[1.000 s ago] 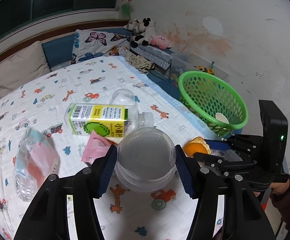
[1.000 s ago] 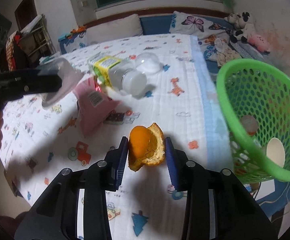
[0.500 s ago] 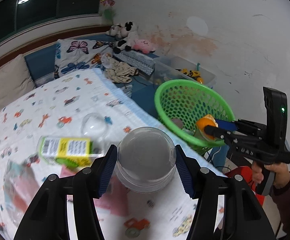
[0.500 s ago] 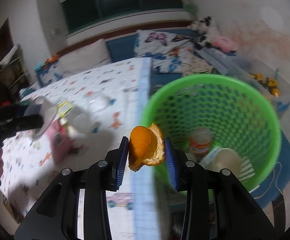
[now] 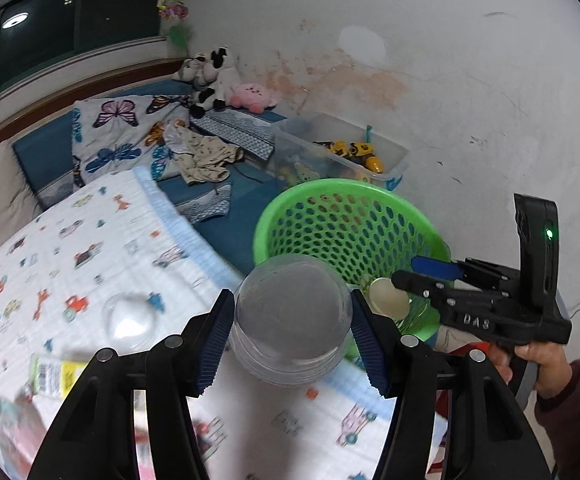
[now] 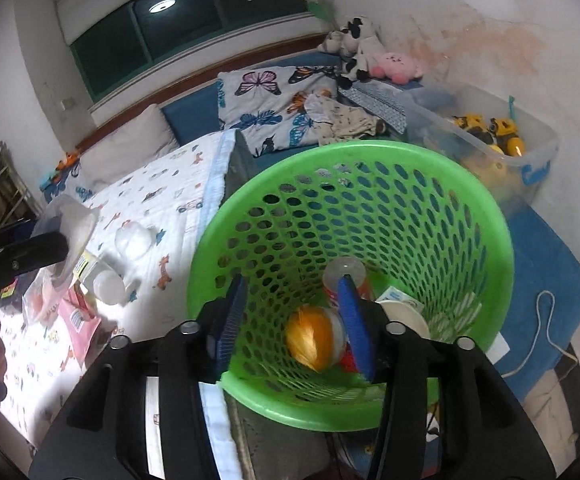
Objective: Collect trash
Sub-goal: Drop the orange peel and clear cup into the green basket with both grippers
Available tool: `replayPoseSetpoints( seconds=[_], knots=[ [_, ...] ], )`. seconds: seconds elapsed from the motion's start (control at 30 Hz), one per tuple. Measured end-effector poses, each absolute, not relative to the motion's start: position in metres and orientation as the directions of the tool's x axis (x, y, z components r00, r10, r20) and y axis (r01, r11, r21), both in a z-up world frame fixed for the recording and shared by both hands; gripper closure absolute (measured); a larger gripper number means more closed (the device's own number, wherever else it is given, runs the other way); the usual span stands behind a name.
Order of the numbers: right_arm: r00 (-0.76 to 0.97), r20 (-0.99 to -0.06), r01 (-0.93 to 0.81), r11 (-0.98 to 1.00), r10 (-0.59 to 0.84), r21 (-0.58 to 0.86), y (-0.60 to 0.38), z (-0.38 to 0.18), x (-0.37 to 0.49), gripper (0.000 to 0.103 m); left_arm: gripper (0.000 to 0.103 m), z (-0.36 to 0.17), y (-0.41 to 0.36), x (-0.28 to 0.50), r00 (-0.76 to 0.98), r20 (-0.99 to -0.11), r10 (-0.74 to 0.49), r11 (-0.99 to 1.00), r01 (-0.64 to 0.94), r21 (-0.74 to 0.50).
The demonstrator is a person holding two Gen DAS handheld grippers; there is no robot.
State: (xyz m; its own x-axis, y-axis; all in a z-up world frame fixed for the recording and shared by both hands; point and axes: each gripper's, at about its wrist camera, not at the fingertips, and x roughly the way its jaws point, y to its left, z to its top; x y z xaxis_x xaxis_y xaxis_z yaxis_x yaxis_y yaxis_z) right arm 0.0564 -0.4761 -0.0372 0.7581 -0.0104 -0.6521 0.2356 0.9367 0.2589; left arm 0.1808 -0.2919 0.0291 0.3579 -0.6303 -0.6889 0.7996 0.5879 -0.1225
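Observation:
My left gripper point(image 5: 292, 300) is shut on a clear plastic cup point(image 5: 290, 320), held above the bed's edge just short of the green mesh basket point(image 5: 330, 188). My right gripper point(image 6: 292, 286) hangs over the green mesh basket point(image 6: 370, 152) with its jaws opening. An orange peel point(image 6: 310, 338), blurred, drops between the jaws and touches neither pad. A can point(image 6: 344, 276) and a paper cup point(image 6: 404, 316) lie in the basket. On the bed lie a yellow-labelled bottle point(image 5: 55, 372), a clear dome lid point(image 5: 129, 318) and a pink wrapper point(image 6: 79, 316).
The printed sheet point(image 5: 101, 248) covers the bed left of the basket. A clear bin of toy trucks point(image 5: 354, 152) stands behind the basket by the wall. Plush toys point(image 5: 217, 76) and a butterfly pillow point(image 5: 113, 128) sit at the bed's head. A hand point(image 5: 546, 364) holds the right gripper.
Both grippers swung from the bed toward the basket. The right gripper came over the basket, its jaws parted, and the orange peel left them. The left gripper kept the clear cup.

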Motion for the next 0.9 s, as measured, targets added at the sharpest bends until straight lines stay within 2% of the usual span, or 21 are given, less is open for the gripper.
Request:
replayPoseSetpoints(
  seconds=[0.2,0.33,0.6,0.7,0.73,0.77,0.9],
  knots=[
    [0.765,-0.644,0.245,0.937,-0.029,0.250,-0.482,-0.034,0.044,0.053,0.047,0.021,-0.327,0.182,0.331,-0.706,-0.626,0.565,0.817,-0.117],
    [0.770,-0.636,0.255,0.934,-0.040,0.251,-0.486,-0.034,0.035,0.047,0.046,0.012,-0.345,0.183,0.315,-0.725,-0.613,0.562,0.818,-0.120],
    [0.771,-0.634,0.271,0.928,-0.050,0.257,-0.492,-0.035,0.023,0.046,0.046,-0.003,-0.371,0.187,0.281,-0.747,-0.603,0.561,0.815,-0.146],
    [0.773,-0.633,0.272,0.928,-0.052,0.256,-0.492,-0.035,0.019,0.045,0.042,-0.006,-0.377,0.186,0.260,-0.749,-0.610,0.551,0.818,-0.164],
    [0.773,-0.632,0.273,0.928,-0.054,0.255,-0.491,-0.035,0.018,0.045,0.036,-0.007,-0.379,0.185,0.257,-0.748,-0.611,0.549,0.819,-0.167],
    [0.773,-0.632,0.275,0.927,-0.056,0.254,-0.491,-0.036,0.017,0.045,0.034,-0.007,-0.381,0.184,0.260,-0.747,-0.612,0.551,0.817,-0.166],
    [0.772,-0.634,0.277,0.926,-0.056,0.256,-0.489,-0.037,0.012,0.044,0.033,-0.007,-0.377,0.182,0.254,-0.741,-0.621,0.549,0.816,-0.180]
  ],
)
